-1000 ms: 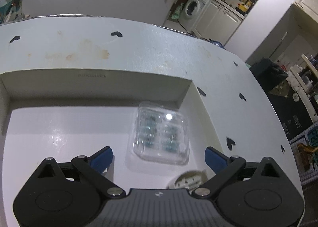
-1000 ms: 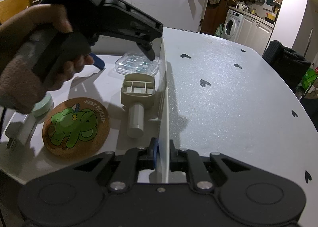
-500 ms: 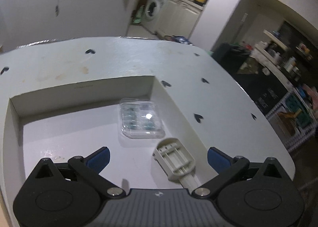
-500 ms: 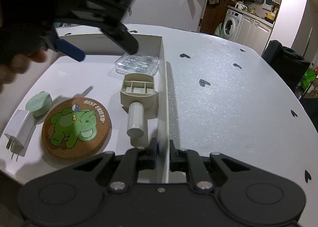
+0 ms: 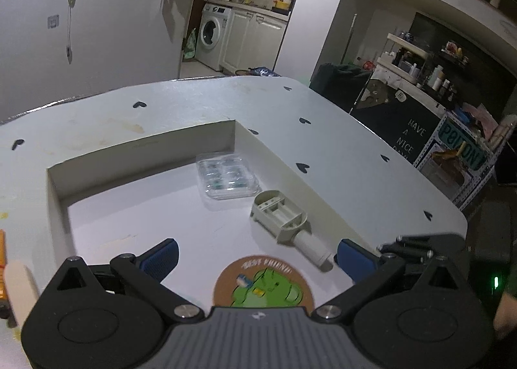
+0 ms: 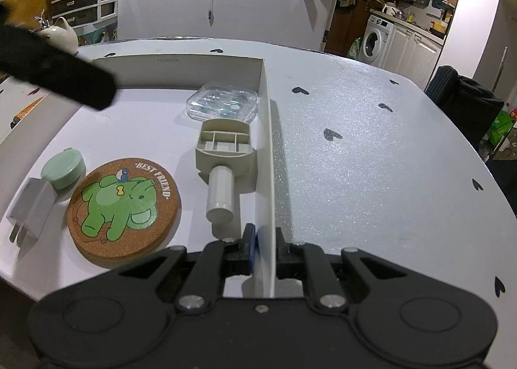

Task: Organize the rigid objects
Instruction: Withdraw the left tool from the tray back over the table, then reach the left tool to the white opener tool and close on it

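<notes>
A shallow white box (image 6: 267,130) lies on the table. It holds a clear plastic case (image 6: 223,104), a beige holder with a white cylinder (image 6: 223,156), a cork elephant coaster (image 6: 124,201), a green round tin (image 6: 63,168) and a white charger plug (image 6: 30,207). My right gripper (image 6: 263,248) is shut on the box's right wall at its near end. My left gripper (image 5: 257,256) is open and empty above the coaster (image 5: 263,281), with the case (image 5: 227,175) and the holder (image 5: 281,219) ahead of it.
The white table (image 6: 371,159) carries black heart marks. An orange tube (image 5: 2,265) and a pale stick (image 5: 21,288) lie left of the box. A dark chair (image 6: 465,104) stands at the far right. A washing machine (image 6: 376,38) stands beyond.
My left gripper has pulled back and up from the clear case, staying open; the case lies in the box's far right corner. The right gripper has not moved.
</notes>
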